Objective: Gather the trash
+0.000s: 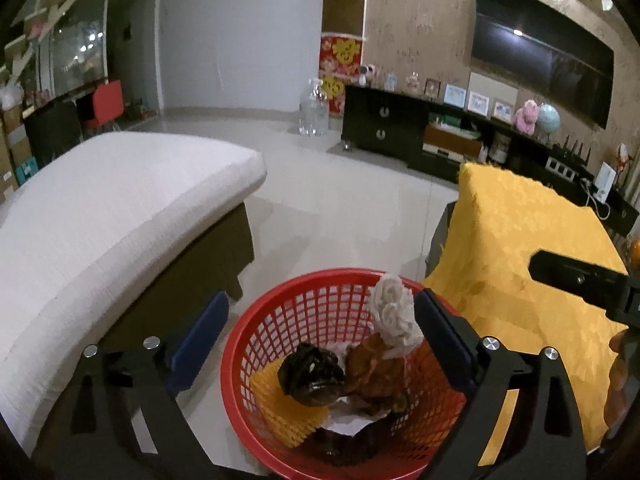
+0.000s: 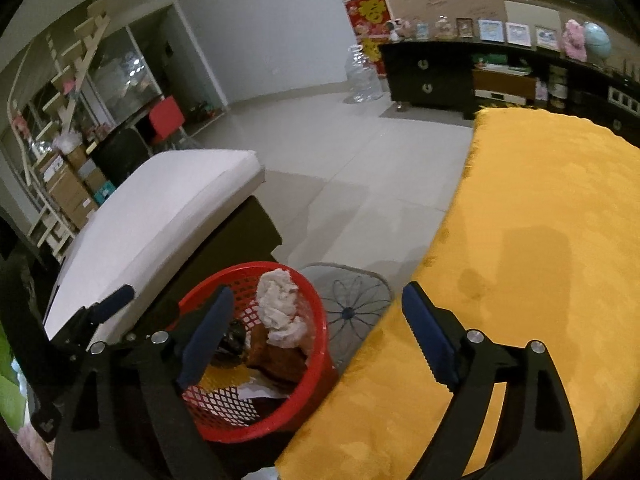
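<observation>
A red plastic mesh basket [image 1: 280, 312] stands on the floor between a white couch and a yellow-covered table. It holds a crumpled white tissue [image 1: 394, 318], a black crumpled wrapper [image 1: 312, 374], brown trash [image 1: 380, 376] and a yellow mesh piece [image 1: 280, 404]. My left gripper [image 1: 320, 344] is open, its jaws straddling the basket from above, and the tissue lies loose by its right finger. My right gripper [image 2: 320, 344] is open and empty, its jaws spanning from the basket [image 2: 320, 364] to the table edge. The tissue [image 2: 280, 308] sits at the top of the pile.
A white cushioned couch [image 1: 112, 216] is on the left. A table with a yellow cloth [image 2: 540, 260] fills the right. A round wire fan guard [image 2: 352, 312] lies on the tiled floor beside the basket. A black TV cabinet [image 1: 420, 136] lines the far wall.
</observation>
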Demonstrator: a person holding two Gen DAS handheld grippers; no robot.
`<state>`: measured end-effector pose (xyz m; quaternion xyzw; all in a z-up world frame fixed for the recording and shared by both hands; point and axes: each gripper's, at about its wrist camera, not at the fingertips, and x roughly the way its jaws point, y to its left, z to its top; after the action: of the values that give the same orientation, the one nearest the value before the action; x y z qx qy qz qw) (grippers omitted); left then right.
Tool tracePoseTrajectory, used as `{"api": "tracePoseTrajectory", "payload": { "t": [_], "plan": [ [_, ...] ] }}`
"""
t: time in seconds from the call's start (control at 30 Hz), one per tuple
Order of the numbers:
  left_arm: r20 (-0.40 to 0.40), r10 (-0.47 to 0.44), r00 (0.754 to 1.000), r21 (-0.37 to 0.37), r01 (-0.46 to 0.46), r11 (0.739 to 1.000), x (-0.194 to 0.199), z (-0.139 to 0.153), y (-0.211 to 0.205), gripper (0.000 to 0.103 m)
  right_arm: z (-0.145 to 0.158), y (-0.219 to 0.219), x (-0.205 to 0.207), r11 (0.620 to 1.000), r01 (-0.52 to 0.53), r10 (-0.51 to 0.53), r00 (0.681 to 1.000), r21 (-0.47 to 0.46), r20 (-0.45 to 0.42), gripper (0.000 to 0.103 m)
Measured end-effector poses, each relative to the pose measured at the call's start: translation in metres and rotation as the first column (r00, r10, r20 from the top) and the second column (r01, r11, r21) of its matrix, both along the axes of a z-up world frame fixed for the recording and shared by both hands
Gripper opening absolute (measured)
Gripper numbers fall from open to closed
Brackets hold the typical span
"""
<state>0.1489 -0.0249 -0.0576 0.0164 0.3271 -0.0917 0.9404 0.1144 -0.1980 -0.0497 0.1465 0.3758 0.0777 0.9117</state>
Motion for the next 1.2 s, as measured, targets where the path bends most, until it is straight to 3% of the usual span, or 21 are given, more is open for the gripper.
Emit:
{"api": "tracePoseTrajectory", "payload": {
  "t": [0.43,0.77,1.2],
  "plan": [
    [0.077,0.014,0.997,0.014,-0.016,1.0,-0.021,0.014,0.001,0.094,0.0,-0.011,-0.053,0.995,0.076,-0.073,0.996,-0.059,0.058,0.094],
    [0.133,0.006,0.991,-0.014,-0.004,1.0,-0.051,0.042,0.003,0.095,0.025,0.003,-0.091,0.981,0.083,-0.049,0.98,-0.177,0.191,0.096],
    [0.178,0.017,0.984,-0.037,-0.011,0.999,-0.087,0.074,0.015,0.095,0.046,0.004,-0.117,0.984,0.093,-0.053,0.967,-0.15,0.25,0.096]
  ]
}}
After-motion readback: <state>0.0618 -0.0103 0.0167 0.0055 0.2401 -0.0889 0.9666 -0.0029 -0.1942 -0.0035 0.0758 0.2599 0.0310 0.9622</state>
